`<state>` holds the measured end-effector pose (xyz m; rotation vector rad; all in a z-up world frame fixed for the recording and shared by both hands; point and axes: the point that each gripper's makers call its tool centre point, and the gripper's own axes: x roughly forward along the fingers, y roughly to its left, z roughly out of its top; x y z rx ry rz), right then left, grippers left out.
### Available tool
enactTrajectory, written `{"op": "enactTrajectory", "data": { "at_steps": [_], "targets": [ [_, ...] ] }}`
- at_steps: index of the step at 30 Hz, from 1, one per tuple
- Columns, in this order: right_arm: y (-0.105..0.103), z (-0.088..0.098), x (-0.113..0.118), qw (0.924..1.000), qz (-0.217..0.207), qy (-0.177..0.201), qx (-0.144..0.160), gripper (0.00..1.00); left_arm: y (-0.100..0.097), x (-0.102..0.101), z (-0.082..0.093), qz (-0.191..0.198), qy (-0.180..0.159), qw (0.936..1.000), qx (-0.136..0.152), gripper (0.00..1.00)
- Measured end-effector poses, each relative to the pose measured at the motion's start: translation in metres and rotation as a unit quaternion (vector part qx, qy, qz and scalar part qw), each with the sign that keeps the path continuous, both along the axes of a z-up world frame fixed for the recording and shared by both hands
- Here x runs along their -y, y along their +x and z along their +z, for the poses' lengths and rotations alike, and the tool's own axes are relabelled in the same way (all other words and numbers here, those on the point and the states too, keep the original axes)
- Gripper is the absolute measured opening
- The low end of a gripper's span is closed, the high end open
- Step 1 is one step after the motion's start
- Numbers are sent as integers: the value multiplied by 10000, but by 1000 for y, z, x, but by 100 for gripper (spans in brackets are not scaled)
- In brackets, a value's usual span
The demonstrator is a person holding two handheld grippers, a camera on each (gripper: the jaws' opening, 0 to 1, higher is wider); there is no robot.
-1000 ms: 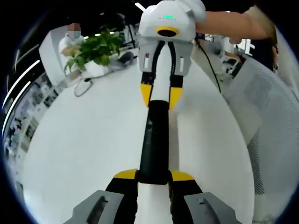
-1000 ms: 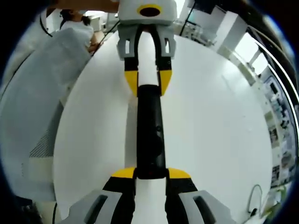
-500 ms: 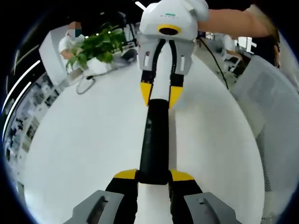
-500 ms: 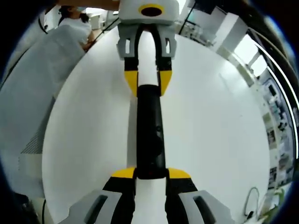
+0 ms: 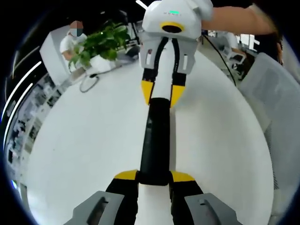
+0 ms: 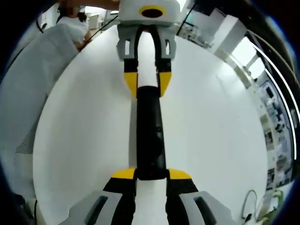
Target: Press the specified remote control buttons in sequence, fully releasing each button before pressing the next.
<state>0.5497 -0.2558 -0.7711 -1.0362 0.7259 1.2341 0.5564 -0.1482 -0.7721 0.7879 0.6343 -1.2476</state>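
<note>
Two grippers, left gripper (image 5: 154,177) and right gripper (image 6: 151,175), are clamped on opposite ends of the black remote control (image 5: 154,140) spanning between their fingertips, so regripping is judged needed before pressing.

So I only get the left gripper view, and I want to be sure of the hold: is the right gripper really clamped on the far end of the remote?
Observer: Yes. The right gripper view shows it close up: the right gripper has its yellow tips pressed against both sides of the remote at that end.
Operator: And what lies behind my camera?
Observer: In the right gripper view, past the left gripper and the edge of the white table, there is a row of bright panels, probably windows.
</note>
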Motion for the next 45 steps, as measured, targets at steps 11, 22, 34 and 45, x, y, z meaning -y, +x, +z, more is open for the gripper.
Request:
{"op": "enactTrajectory", "data": {
  "at_steps": [11, 22, 34, 45],
  "targets": [
    [13, -3, 1, 9999, -73, 9, 99, 20, 12, 2, -3, 25, 130, 9999, 61, 24],
    [21, -8, 0, 9999, -88, 38, 115, 20, 19, 1, -5, 22, 177, 9998, 42, 24],
    [23, -6, 1, 9994, -254, 208, -71, 21, 21, 2, -5, -11, 199, 9998, 18, 24],
    [24, -7, 1, 9993, -294, 213, -106, 22, 20, 3, -5, -53, 251, 9997, 11, 24]
  ]
}}
